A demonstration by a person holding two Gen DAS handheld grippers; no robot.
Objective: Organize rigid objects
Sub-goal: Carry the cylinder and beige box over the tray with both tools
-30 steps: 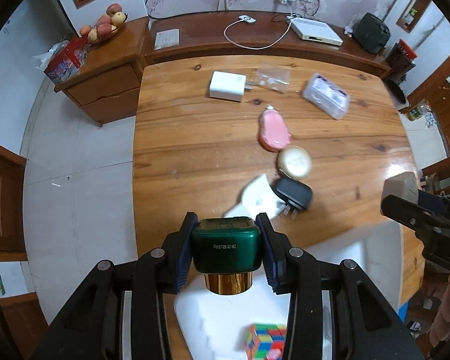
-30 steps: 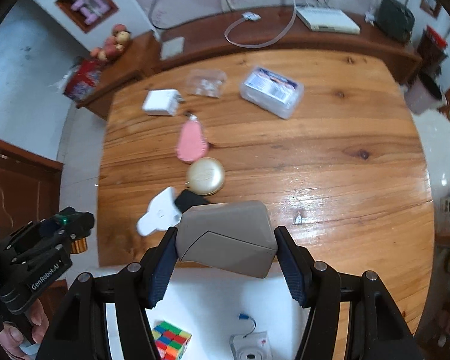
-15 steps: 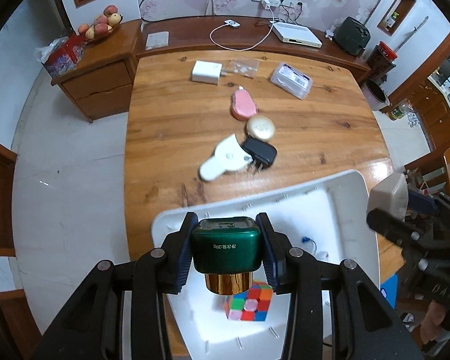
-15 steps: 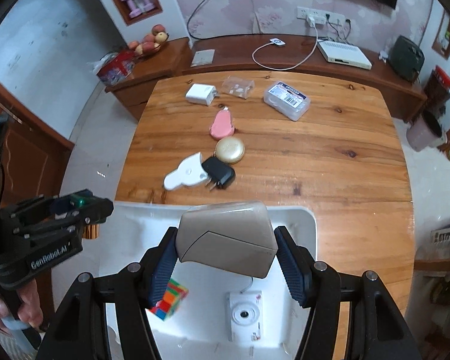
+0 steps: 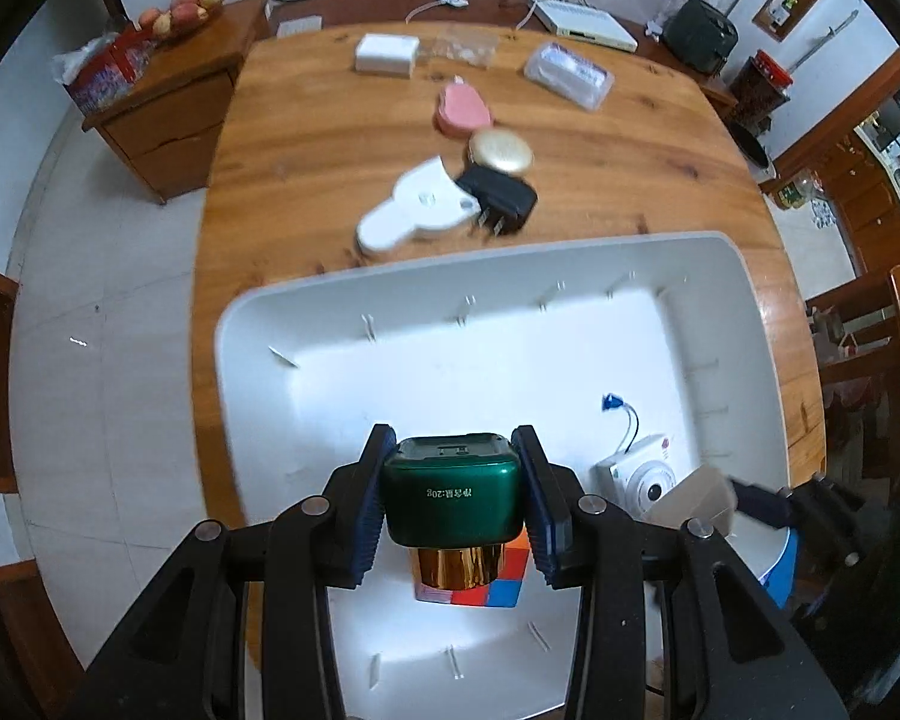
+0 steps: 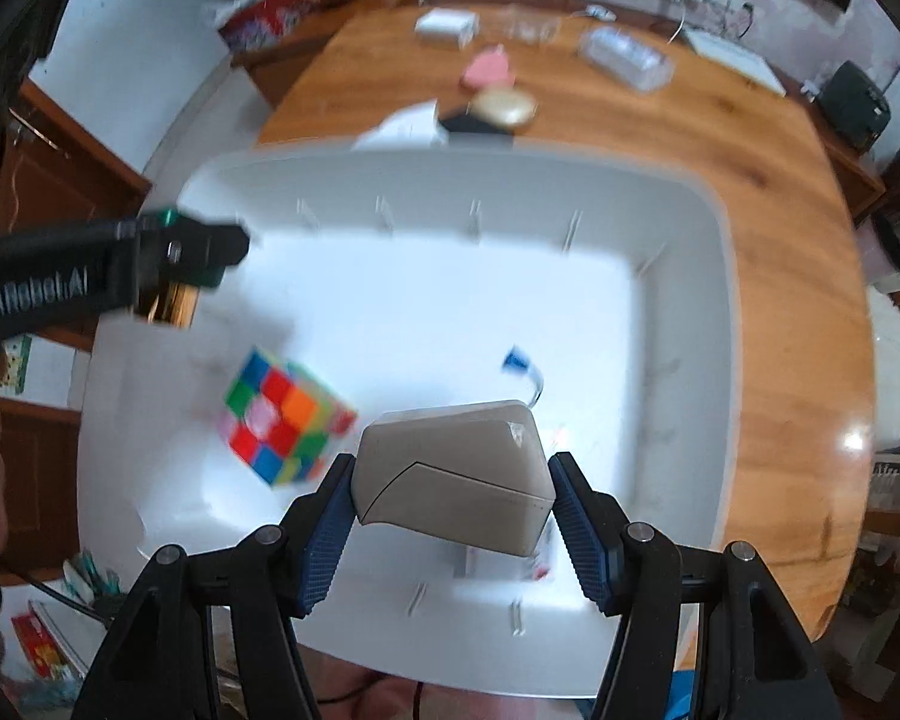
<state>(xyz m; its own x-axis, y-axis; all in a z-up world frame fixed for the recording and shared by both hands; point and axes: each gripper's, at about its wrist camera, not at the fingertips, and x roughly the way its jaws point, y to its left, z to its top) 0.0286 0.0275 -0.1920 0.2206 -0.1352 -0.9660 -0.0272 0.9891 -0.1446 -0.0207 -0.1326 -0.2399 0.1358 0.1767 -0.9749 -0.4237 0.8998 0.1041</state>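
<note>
My left gripper (image 5: 455, 495) is shut on a green jar with a gold base (image 5: 453, 498), held above the white bin (image 5: 450, 276) over a colour cube (image 5: 498, 591). My right gripper (image 6: 453, 477) is shut on a beige box (image 6: 450, 474), hanging over the bin (image 6: 714, 360) near its right side. In the bin lie the cube (image 6: 282, 417) and a white instant camera (image 5: 639, 480) with a blue-tipped strap (image 5: 613, 402); the beige box hides the camera in the right wrist view. The left gripper (image 6: 201, 249) shows at the bin's left edge.
On the wooden table (image 5: 306, 138) beyond the bin lie a white device (image 5: 414, 210), black plug (image 5: 501, 198), gold compact (image 5: 501, 150), pink case (image 5: 462, 111), white charger (image 5: 387, 54), clear bag (image 5: 465, 45) and a plastic box (image 5: 567, 75). A sideboard stands behind.
Both grippers have drawn back from the table's middle to above the white bin and come lower. The bin, cube and camera now fill the views. Both grips are unchanged.
</note>
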